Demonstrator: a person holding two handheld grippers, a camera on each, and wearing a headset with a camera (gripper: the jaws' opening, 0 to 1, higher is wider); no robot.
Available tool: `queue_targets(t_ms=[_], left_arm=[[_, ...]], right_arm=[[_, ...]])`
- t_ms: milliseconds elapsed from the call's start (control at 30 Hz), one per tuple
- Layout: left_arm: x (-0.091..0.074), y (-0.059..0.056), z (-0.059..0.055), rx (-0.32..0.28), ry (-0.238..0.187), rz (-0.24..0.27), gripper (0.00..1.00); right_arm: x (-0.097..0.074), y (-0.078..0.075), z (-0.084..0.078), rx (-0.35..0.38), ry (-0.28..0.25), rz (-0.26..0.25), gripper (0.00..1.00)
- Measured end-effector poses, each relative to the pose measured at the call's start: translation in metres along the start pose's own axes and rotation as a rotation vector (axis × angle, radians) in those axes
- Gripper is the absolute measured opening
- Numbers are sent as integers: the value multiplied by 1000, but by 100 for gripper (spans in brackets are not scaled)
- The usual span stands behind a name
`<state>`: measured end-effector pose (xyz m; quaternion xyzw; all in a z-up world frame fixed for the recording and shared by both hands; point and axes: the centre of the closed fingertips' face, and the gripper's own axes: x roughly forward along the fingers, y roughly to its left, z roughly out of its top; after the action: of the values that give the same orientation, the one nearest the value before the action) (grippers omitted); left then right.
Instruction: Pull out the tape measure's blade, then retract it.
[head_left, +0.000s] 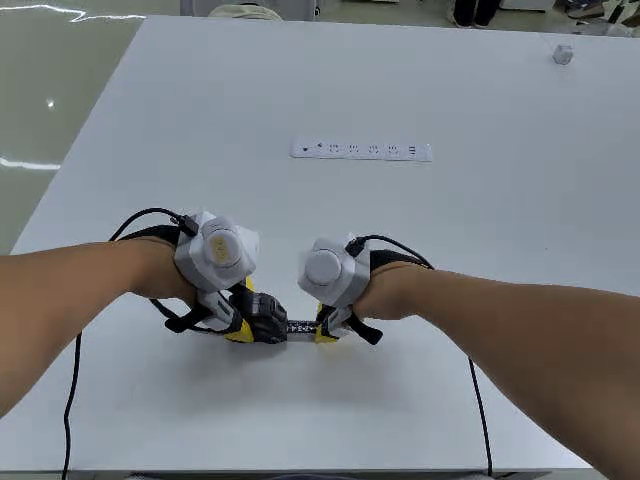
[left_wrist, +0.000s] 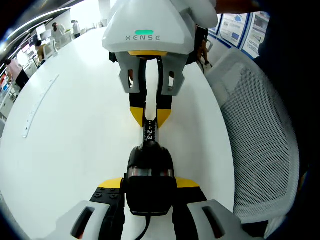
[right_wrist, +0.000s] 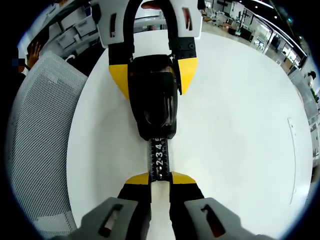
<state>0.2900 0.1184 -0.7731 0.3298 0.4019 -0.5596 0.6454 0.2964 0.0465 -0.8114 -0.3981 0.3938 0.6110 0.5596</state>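
Observation:
A black tape measure (head_left: 264, 318) lies low over the white table (head_left: 330, 90), near its front edge. My left gripper (head_left: 243, 318) is shut on its body (left_wrist: 150, 175), one yellow fingertip on each side. A short length of black blade (left_wrist: 149, 132) with white numbers sticks out of the case. My right gripper (right_wrist: 160, 180) is shut on the blade's end (right_wrist: 160, 159), a few centimetres from the case (right_wrist: 154, 100). In the head view the right gripper (head_left: 326, 328) faces the left one, with the blade (head_left: 300, 326) between them.
A white power strip (head_left: 362, 151) lies mid-table, and a small grey object (head_left: 563, 54) sits far right. Beyond the table's near edge stands a white mesh chair (left_wrist: 265, 135). Black cables (head_left: 72, 400) trail off both grippers toward the front edge.

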Motion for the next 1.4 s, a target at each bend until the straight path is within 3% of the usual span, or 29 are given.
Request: queue_targets(t_ms=[1400], left_arm=[[0,-1,3,-10,-10,8,33]], right_arm=[[-9,-1,-21,31,18,-8,12]])
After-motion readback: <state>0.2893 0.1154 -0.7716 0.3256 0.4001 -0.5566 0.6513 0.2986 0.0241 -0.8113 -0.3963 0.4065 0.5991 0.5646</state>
